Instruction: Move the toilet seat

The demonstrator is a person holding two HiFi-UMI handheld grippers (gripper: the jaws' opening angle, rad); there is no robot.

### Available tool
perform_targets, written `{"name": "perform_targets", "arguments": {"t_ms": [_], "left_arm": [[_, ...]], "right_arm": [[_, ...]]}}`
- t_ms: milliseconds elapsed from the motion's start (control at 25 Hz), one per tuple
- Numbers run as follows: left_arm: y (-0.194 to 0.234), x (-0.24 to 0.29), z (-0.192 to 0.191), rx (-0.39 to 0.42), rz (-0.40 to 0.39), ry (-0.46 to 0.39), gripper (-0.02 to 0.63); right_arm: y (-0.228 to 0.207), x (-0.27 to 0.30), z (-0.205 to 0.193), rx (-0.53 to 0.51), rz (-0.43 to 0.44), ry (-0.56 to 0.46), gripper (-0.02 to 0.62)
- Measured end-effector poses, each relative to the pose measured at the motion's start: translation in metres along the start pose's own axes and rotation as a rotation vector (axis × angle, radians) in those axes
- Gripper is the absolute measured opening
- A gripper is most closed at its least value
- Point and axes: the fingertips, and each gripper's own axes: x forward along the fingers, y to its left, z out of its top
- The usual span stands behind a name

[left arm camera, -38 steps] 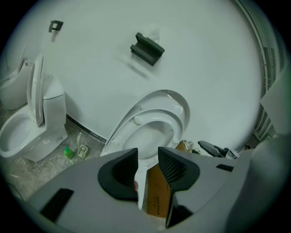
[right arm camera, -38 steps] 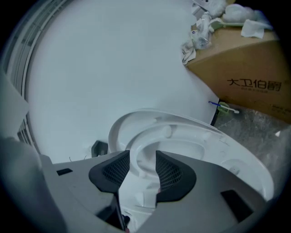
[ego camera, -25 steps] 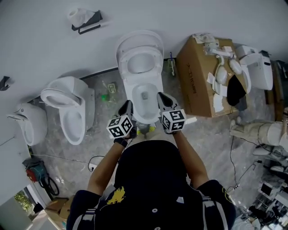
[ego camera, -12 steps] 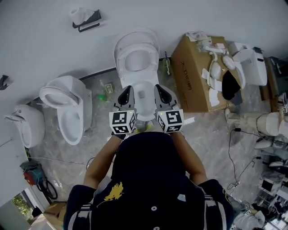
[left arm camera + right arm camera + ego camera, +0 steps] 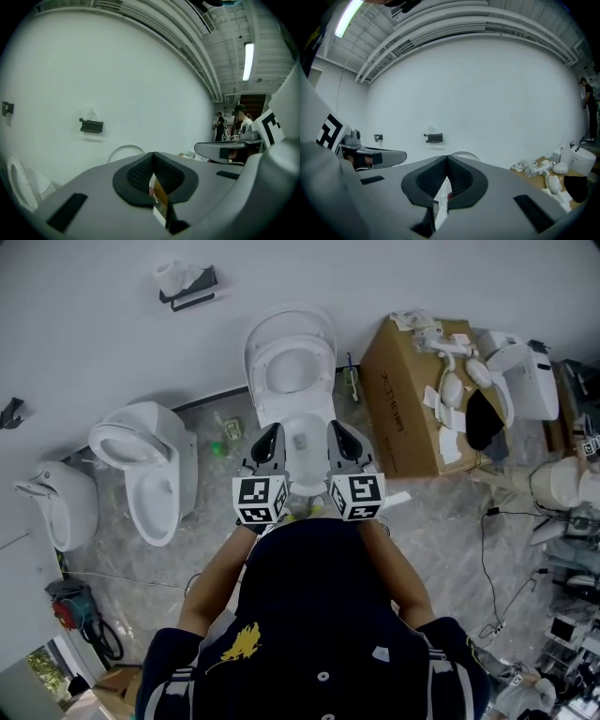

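Observation:
In the head view a white toilet stands at the wall, its seat (image 5: 289,360) raised upright above the open bowl (image 5: 302,435). My left gripper (image 5: 271,435) hovers over the bowl's left rim and my right gripper (image 5: 337,432) over its right rim. They are side by side, pointing at the wall. Both are shut with nothing between the pads. In the left gripper view the shut jaws (image 5: 153,174) aim at the wall, with the seat's top edge (image 5: 124,150) just above them. The right gripper view shows shut jaws (image 5: 446,180) and the seat top (image 5: 465,154).
Two more white toilets (image 5: 150,470) (image 5: 56,504) stand to the left. A cardboard box (image 5: 403,404) with white parts on it sits right of the toilet. A paper holder (image 5: 187,285) hangs on the wall. Cables and gear lie on the floor at the right.
Both grippers have drawn closer together and lined up side by side over the bowl. The head camera has shifted a little. The seat has not moved.

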Motion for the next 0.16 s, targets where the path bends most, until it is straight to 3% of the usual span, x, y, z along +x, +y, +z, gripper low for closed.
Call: {"name": "perform_targets", "arguments": {"t_ms": [160], "left_arm": [[0.0011, -0.0055, -0.0016, 0.003, -0.001, 0.011, 0.017]], "right_arm": [[0.0, -0.0045, 0.0044, 0.01, -0.016, -0.012, 0.026]]}}
